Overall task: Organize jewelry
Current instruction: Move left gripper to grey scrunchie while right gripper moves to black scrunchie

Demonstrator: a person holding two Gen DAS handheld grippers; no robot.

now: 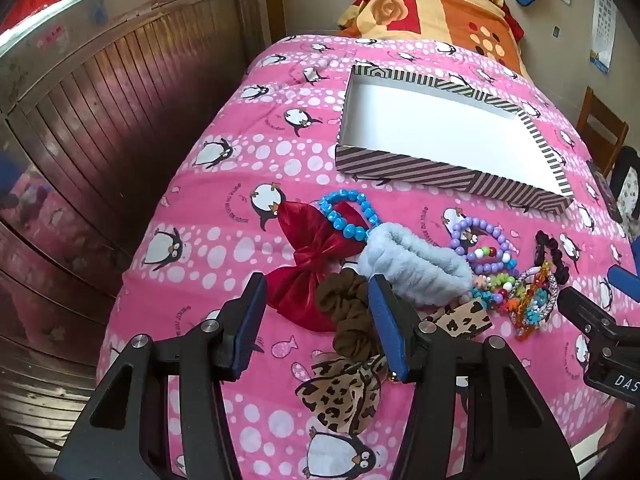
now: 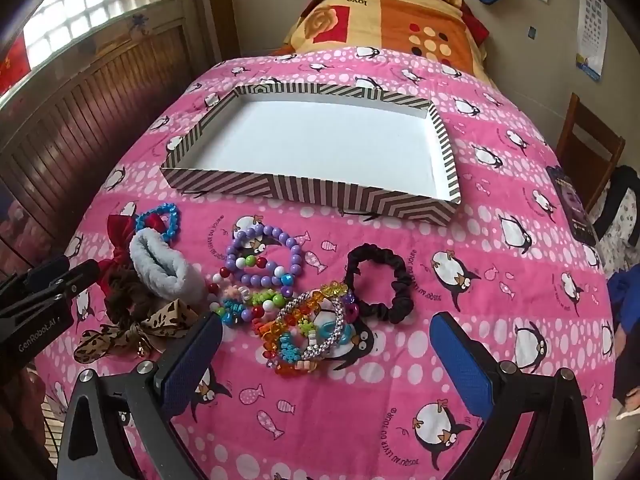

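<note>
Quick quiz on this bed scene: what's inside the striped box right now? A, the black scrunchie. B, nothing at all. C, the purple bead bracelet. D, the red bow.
B: the striped box shows only its bare white bottom, while the black scrunchie, purple bead bracelet and red bow all lie on the blanket.

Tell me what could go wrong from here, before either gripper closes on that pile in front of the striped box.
1. The beaded bracelets and clear rhinestone bangle lie tangled under the open right gripper; one grab may drag several.
2. The open left gripper straddles the brown fabric scrunchie, which touches the red velvet bow and pale blue fluffy band; it could snag them.
3. The soft pink penguin blanket may get pinched by the pads.
</note>
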